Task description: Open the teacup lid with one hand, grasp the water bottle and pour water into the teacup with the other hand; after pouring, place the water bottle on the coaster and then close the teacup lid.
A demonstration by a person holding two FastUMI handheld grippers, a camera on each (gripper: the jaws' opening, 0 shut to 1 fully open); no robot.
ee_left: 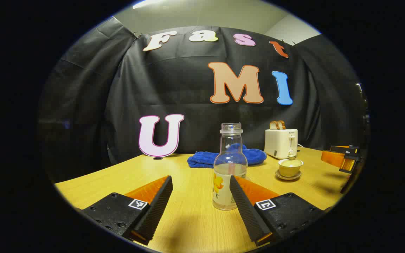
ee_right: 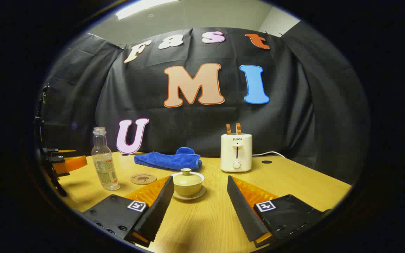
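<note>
A clear, uncapped water bottle (ee_left: 229, 168) with a flowered label stands upright on the wooden table, about a third full. My left gripper (ee_left: 200, 184) is open, and the bottle stands just ahead of its right finger, untouched. The lidded teacup (ee_right: 187, 182) sits on its saucer, lid on, just ahead of my open right gripper (ee_right: 200, 184), near its left finger. In the right gripper view the bottle (ee_right: 104, 161) stands at the left with a round brown coaster (ee_right: 143, 179) beside it. The teacup (ee_left: 290, 167) also appears right of the bottle in the left gripper view.
A blue towel (ee_right: 169, 160) lies at the back of the table (ee_right: 294, 182). A white toaster (ee_right: 236, 152) with two slices of toast stands back right, its cord trailing right. The other gripper (ee_left: 343, 160) shows at the right edge of the left gripper view.
</note>
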